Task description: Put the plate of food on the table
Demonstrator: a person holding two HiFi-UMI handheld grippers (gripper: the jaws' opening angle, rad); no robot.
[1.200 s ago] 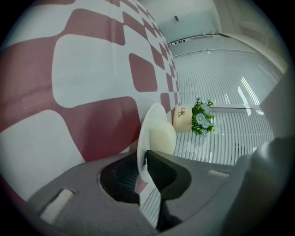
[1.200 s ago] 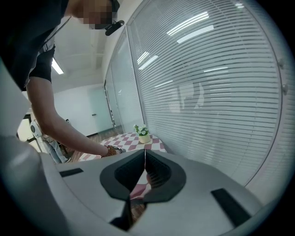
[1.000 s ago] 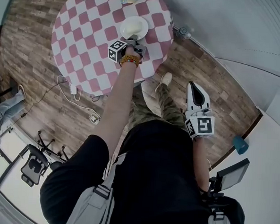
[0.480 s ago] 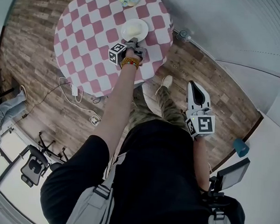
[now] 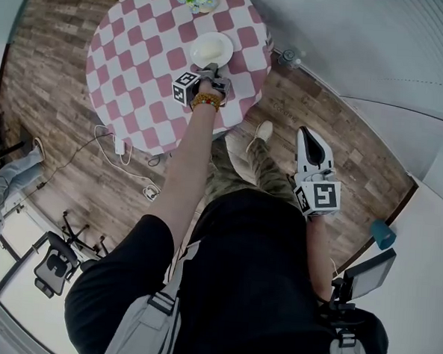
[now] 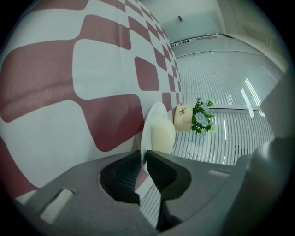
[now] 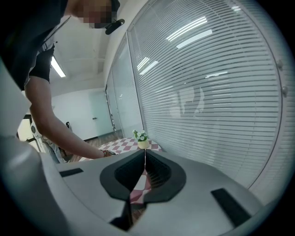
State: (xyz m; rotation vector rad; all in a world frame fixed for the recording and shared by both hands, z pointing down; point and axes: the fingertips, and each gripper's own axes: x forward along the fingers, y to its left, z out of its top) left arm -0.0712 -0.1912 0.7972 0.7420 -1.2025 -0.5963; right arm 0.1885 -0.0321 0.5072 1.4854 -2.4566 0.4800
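Change over the last second is slight: the left tool (image 6: 144, 157) stays clamped on the near rim of the plate (image 5: 226, 46). Both sit in almost the same spot over the checked tabletop (image 5: 139, 63), perhaps a touch further in from its edge. In the left gripper view the thin rim runs straight between the closed jaws, and the cloth lies close beside the plate. Whether the plate already rests on it or hangs just above, I cannot tell. I judge the carrying done, with only the release left. The plate holds one pale rounded mound of food (image 6: 162, 134), just ahead of the jaws. Further ahead of the tool stands a small cream pot (image 6: 183, 117) filled with blue-and-white flowers (image 6: 203, 120). The right tool (image 7: 144, 161) hangs at the person's side, well apart from the tabletop, jaws together with nothing between them.
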